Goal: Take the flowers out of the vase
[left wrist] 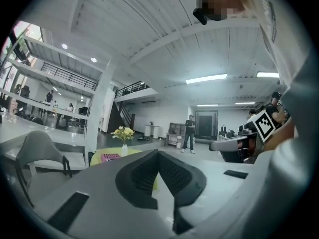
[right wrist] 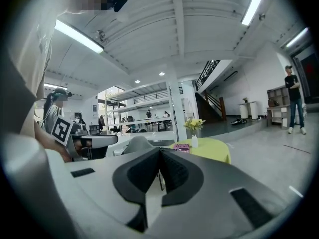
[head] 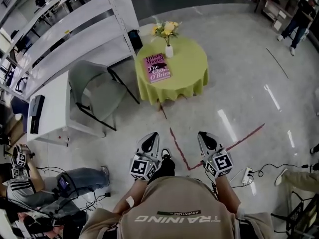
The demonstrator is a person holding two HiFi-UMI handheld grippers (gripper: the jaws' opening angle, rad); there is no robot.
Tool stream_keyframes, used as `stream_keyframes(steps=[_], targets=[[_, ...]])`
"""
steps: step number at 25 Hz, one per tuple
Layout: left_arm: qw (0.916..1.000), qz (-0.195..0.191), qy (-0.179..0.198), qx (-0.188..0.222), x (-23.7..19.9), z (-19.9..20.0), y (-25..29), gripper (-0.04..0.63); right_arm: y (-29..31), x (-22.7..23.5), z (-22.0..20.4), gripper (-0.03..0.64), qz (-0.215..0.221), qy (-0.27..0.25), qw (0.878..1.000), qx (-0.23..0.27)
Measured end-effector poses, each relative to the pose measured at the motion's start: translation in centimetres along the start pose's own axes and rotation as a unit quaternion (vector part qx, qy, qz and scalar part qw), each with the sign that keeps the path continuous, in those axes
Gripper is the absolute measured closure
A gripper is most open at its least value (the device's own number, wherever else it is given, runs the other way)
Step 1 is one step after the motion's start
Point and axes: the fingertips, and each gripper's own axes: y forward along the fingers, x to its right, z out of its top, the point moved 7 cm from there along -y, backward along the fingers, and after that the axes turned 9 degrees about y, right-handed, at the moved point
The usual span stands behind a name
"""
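Observation:
Yellow flowers (head: 167, 29) stand in a small white vase (head: 169, 51) at the far edge of a round table with a yellow-green cloth (head: 187, 66). A pink book (head: 157, 67) lies on the cloth beside the vase. Both grippers hang over the floor well short of the table, pointing toward it. My left gripper (head: 151, 135) and my right gripper (head: 203, 134) are shut with nothing between the jaws. The left gripper view shows its jaws (left wrist: 158, 152) meeting at the tip, with the flowers (left wrist: 123, 132) far off. In the right gripper view the closed jaws (right wrist: 160, 149) aim toward the flowers (right wrist: 194, 125).
A grey chair (head: 92, 91) stands left of the table, next to a white counter (head: 50, 108) and shelving. Red tape lines (head: 180, 151) cross the floor ahead of me. Cables and a power strip (head: 246, 176) lie at the right. People sit at the lower left; another stands far right (head: 299, 16).

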Motion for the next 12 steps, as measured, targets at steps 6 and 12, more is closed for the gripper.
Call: stream_keyframes(steps=[6, 12], targets=[[0.9984, -0.042, 0.023, 0.031, -7.6, 2.3, 6.3, 0.589, 8.8, 1.0, 4.0, 0.615, -0.024, -0.012, 0.999, 0.024], [0.9975, -0.056, 0.018, 0.039, -13.9, 2.4, 10.7, 0.589, 15.0, 2.0, 5.1, 0.615, -0.049, -0.003, 0.998, 0.025]])
